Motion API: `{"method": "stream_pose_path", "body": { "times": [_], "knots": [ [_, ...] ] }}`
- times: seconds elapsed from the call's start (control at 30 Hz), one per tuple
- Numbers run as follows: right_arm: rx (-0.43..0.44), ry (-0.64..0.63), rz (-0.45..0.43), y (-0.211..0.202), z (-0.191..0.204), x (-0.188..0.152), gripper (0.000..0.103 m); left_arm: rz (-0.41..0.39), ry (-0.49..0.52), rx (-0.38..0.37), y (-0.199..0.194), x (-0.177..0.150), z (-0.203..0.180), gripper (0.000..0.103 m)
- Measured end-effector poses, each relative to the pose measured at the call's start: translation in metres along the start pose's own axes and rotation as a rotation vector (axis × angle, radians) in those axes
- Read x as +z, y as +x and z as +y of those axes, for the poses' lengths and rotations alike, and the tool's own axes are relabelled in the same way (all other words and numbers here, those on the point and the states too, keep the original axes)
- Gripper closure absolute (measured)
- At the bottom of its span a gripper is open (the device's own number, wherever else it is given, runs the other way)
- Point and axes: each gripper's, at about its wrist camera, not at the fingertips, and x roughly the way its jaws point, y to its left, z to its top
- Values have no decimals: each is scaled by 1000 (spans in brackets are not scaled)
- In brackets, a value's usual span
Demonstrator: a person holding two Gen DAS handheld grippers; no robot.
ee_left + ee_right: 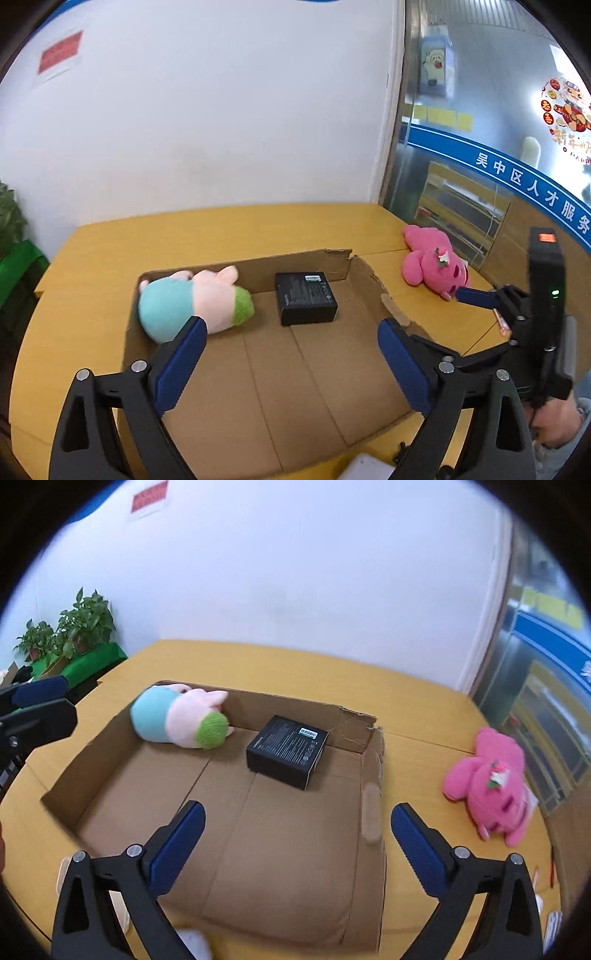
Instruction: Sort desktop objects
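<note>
Nearest, the left gripper point(291, 332) and right gripper point(297, 818) hang wide apart, holding nothing, over bare corrugated floor of the box point(373, 775). Farther in lie a boxy black case point(287, 751) and fuzzy pig point(179, 718); a pink plush point(489, 784) lies on the table point(424, 709), right of the torn wall.

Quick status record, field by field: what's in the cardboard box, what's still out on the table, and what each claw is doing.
container: open cardboard box on yellow table
in box: pink-and-blue plush toy at far left corner; black box near far wall
outside box: pink plush toy on table, right of box
left claw: open, empty, above box
right claw: open, empty, above box
remaining: pink plush toy not yet in box
</note>
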Motion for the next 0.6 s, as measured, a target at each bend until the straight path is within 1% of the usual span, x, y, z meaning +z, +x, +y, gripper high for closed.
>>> {"method": "stream_pose_path", "body": {
  "times": [0.1,0.23,0.43,0.6],
  "knots": [
    [0,23,1,-16,11,-14,2,-4,-4,36,-17,-22,-1,7],
    [-4,38,-12,-33,22,-27,2,-19,-31,40,-38,-42,-2,7],
    [4,28,-34,-46,41,-30,2,-34,-44,56,-59,-57,-6,7],
    [7,22,-48,-55,47,-32,2,-40,-55,69,-71,-66,-8,7]
  ]
}}
